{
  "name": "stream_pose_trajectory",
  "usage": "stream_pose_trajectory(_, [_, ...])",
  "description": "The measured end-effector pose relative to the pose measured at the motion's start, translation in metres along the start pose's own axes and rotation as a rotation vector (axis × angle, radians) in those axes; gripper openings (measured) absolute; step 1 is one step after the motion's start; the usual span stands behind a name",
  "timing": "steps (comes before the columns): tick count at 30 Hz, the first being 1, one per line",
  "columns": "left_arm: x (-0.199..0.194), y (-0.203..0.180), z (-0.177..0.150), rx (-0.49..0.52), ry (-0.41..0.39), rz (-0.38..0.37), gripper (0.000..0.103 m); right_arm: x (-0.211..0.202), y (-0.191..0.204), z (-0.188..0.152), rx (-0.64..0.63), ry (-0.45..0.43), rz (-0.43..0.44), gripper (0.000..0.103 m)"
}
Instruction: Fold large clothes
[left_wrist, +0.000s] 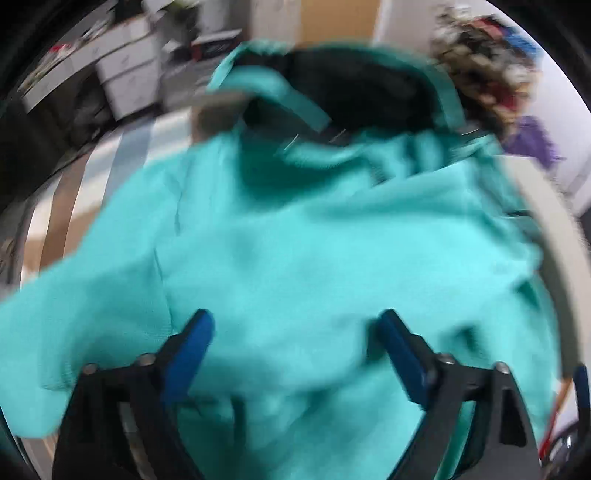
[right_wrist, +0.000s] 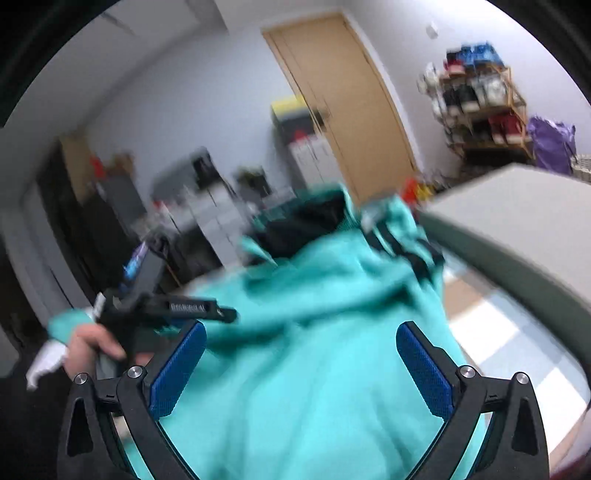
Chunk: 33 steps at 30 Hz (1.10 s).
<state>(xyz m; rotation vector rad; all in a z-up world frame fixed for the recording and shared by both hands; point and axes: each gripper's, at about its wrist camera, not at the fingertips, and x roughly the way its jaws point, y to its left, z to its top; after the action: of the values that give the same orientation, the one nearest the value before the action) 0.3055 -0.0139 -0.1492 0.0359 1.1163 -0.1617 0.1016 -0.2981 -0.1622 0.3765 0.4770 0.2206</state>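
Hoodie (left_wrist: 295, 240) lies rumpled ahead of and below both grippers, hood far end. Left gripper (left_wrist: 295, 325) spread, empty; right gripper (right_wrist: 301, 332) spread, empty. Folding looks barely begun.

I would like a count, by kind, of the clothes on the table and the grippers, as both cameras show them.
Turquoise hooded garment with a dark lining: 1
Grippers with blue pads, both open: 2, the left gripper and the right gripper
Total: 3
The rest of the room is too blurred to count.
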Motion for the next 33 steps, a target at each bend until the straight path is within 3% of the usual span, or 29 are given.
stream_pose_trajectory(1, [0.013, 0.0, -0.006, 0.005, 0.03, -0.002, 0.085, 0.01, -0.008, -0.001, 0.036, 0.035, 0.006, 0.103])
stream_pose_trajectory(3, [0.014, -0.001, -0.016, 0.029, -0.014, 0.008, 0.086, 0.023, -0.026, -0.006, 0.131, 0.077, 0.016, 0.103])
stream_pose_trajectory(6, [0.006, 0.001, -0.023, 0.015, -0.019, -0.013, 0.086, 0.036, -0.048, -0.009, 0.243, 0.129, 0.057, 0.103])
stream_pose_trajectory(9, [-0.021, 0.003, -0.026, 0.01, -0.081, -0.041, 0.086, 0.035, -0.047, -0.009, 0.234, 0.104, 0.075, 0.103])
stream_pose_trajectory(12, [-0.046, 0.001, -0.028, 0.029, -0.179, -0.023, 0.086, 0.046, -0.044, -0.008, 0.22, 0.144, 0.085, 0.103])
stream_pose_trajectory(16, [-0.014, 0.023, -0.03, -0.016, -0.154, 0.066, 0.087, 0.042, -0.05, -0.012, 0.24, 0.13, 0.132, 0.103])
stream_pose_trajectory(18, [0.005, 0.032, -0.04, -0.026, -0.133, 0.033, 0.087, 0.038, -0.051, -0.013, 0.241, 0.113, 0.156, 0.103])
stream_pose_trajectory(21, [-0.008, 0.027, -0.044, -0.022, -0.178, 0.022, 0.087, 0.036, -0.052, -0.013, 0.249, 0.107, 0.161, 0.103])
stream_pose_trajectory(25, [-0.049, 0.008, -0.031, -0.036, -0.23, -0.189, 0.087, 0.033, -0.051, -0.013, 0.243, 0.087, 0.179, 0.103])
stream_pose_trajectory(26, [-0.055, -0.003, -0.026, -0.015, -0.241, -0.211, 0.087, 0.028, -0.052, -0.014, 0.243, 0.06, 0.194, 0.103])
stream_pose_trajectory(28, [-0.058, -0.035, -0.006, 0.055, -0.268, -0.224, 0.087, 0.019, -0.055, -0.015, 0.251, 0.008, 0.24, 0.103])
stream_pose_trajectory(30, [-0.044, -0.051, 0.011, 0.103, -0.231, -0.217, 0.087, 0.01, -0.059, -0.017, 0.267, -0.047, 0.262, 0.103])
stream_pose_trajectory(33, [-0.017, -0.081, 0.029, 0.134, -0.194, -0.243, 0.087, 0.01, -0.064, -0.017, 0.292, -0.052, 0.275, 0.103])
